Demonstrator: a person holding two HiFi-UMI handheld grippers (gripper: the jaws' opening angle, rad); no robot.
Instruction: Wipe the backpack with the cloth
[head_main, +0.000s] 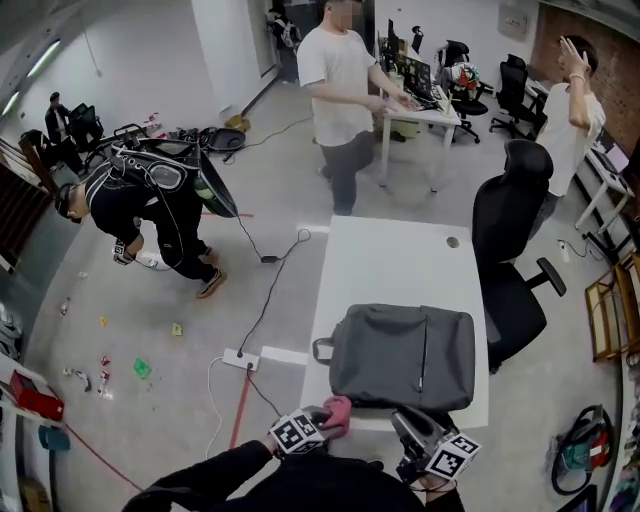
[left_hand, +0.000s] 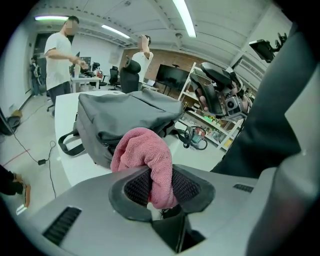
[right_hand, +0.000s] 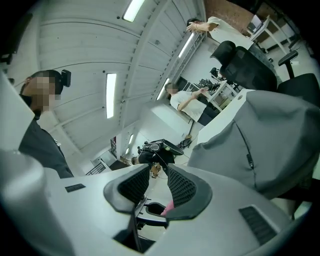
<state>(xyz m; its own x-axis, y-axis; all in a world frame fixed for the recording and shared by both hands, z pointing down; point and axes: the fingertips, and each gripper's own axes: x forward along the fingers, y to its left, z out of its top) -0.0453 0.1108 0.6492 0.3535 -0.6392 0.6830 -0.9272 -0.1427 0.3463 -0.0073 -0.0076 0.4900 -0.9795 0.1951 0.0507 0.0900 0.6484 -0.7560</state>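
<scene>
Found the left tool (left_hand: 161, 186) clenched on a pink cloth (left_hand: 144, 152), with the lower part pinched between the pads and a thick fold bunched loose above them. Located the grey backpack (head_main: 404, 356) lying flat at lower centre of the head view, on the near end of the white desk (head_main: 388, 258), with its carry handle (head_main: 322, 349) toward the left of the frame. Placed the cloth just beside the backpack's lower left corner. Cannot confirm contact there, given the overlap and small size in the head view. Found the right tool (right_hand: 159, 185) released, jaws apart with nothing between them, near the backpack's lower edge at the bottom of the head view.

Judged wiping as not yet begun.

Hazards noted:
- Loss of the cloth mid-stroke, from drag of the loose fold across coarse fabric against a single pinch.
- Sliding of the backpack toward or over the near desk edge, from a position already close to that edge and no bracing by the released right tool.
- Snagging on the zip pull (right_hand: 248, 161) or the carry handle, from a stroke across rather than along them.
- Scraping of bare pads on the fabric, from too steep an approach past the fold.
</scene>
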